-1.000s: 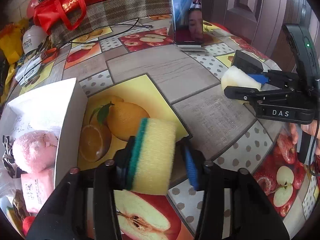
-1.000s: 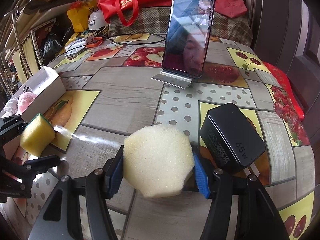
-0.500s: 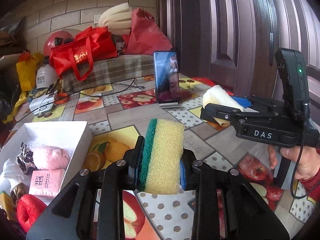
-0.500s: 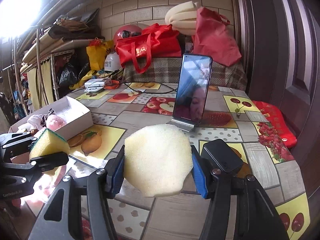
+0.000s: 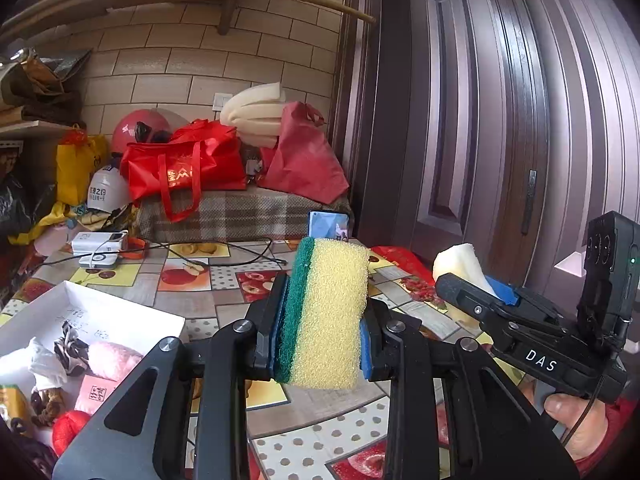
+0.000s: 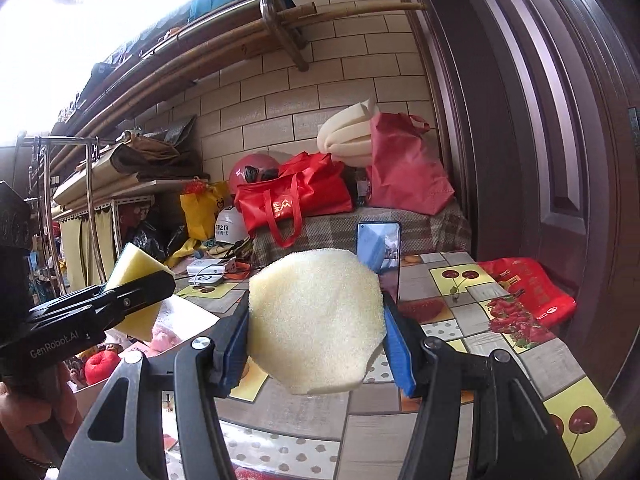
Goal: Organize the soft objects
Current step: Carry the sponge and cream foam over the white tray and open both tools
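My left gripper is shut on a yellow sponge with a green scouring side and holds it well above the table. My right gripper is shut on a pale round foam sponge, also held high. Each gripper shows in the other's view: the right one with its foam sponge at the right, the left one with its yellow sponge at the left. A white box at the lower left holds a pink plush toy and other soft items.
The table has a fruit-patterned cloth. A phone stands on a stand at the far side. Red bags, a helmet and folded foam lie on a plaid-covered bench behind. A dark wooden door is to the right.
Both grippers have risen and tilted up, each with its sponge. The views now look across the table at the wall instead of down at the tabletop.
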`<state>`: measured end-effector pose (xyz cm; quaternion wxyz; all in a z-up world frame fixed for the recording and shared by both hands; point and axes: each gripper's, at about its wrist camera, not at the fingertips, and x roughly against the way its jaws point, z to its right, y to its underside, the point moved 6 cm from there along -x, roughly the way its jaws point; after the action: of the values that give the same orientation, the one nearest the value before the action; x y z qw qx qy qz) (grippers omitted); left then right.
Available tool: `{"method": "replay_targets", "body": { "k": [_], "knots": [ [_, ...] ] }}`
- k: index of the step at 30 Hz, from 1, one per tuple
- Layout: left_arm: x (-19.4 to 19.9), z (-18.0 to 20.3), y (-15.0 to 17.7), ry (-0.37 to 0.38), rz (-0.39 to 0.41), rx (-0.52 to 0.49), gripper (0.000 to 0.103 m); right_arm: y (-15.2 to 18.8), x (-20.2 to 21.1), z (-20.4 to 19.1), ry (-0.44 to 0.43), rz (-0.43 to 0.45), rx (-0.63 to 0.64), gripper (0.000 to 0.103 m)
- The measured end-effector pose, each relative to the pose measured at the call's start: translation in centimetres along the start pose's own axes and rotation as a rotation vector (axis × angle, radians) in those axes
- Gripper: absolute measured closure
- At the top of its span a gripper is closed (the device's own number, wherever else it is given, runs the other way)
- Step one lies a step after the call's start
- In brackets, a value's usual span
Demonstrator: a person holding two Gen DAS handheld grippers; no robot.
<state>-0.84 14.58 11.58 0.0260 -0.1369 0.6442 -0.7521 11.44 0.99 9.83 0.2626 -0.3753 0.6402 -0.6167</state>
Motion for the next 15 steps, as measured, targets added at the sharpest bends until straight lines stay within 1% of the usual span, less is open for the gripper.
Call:
{"method": "replay_targets", "body": {
  "k": [3,8,15],
  "knots": [
    [0.5,-0.1,-0.3,0.0,0.012,0.013,0.075,-0.3,0.7,0.0,0.002,0.011,-0.004,0.045],
    [0.9,-0.3,-0.2,-0.013,0.01,0.022,0.075,-0.5,0.7,-0.9,-0.015,0.008,0.001,0.045],
    [1.3,-2.5,0.3,-0.079,-0.015,0.05,0.075,-0.1,-0.3,-2.9,-0.064,-0.028,0.021,0.045]
  ]
}}
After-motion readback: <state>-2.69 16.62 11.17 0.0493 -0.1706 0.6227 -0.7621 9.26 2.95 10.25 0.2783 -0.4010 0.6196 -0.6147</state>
